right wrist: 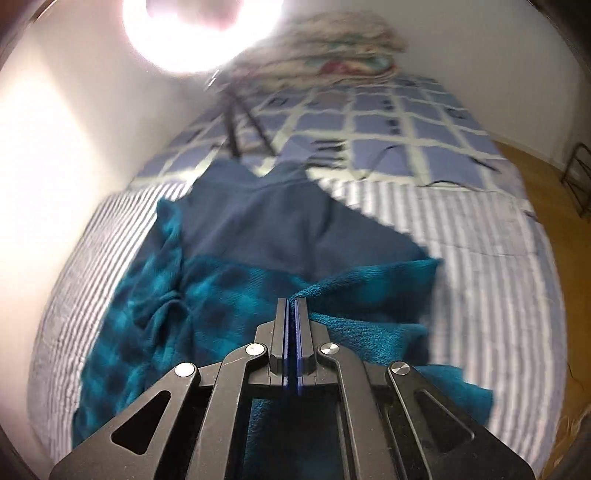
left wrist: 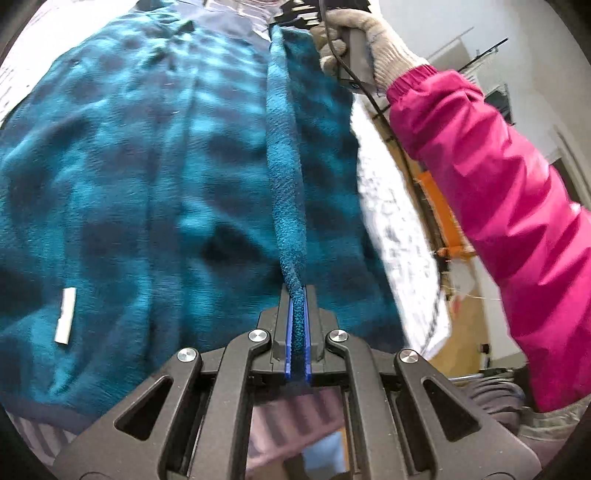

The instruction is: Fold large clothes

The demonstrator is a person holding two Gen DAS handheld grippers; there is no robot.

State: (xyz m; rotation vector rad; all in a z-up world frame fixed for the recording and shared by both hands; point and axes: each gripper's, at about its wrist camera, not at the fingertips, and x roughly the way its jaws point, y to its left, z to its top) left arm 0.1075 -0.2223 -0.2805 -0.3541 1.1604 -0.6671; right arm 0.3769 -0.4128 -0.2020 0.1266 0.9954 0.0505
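Left gripper (left wrist: pixel 298 314): pads nearly together, clamped on a folded edge of the teal checked fleece garment (left wrist: pixel 147 177). Right gripper (right wrist: pixel 291 317): pads almost closed, pinching another edge of the same garment (right wrist: pixel 229 295). Garment lies spread on the striped bed (right wrist: pixel 461 236); white label (left wrist: pixel 65 315) on its left part. Beyond, gloved right hand (left wrist: pixel 354 40), pink sleeve (left wrist: pixel 491 192)

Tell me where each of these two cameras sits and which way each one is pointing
Left wrist: sits behind the left gripper, looking along a raised fleece edge of the teal garment; the person's gloved hand and pink sleeve show.
Right wrist: sits behind the right gripper, looking down the bed toward a bright lamp; only the gripper shows.
Shared: the teal garment, pinched by both grippers.
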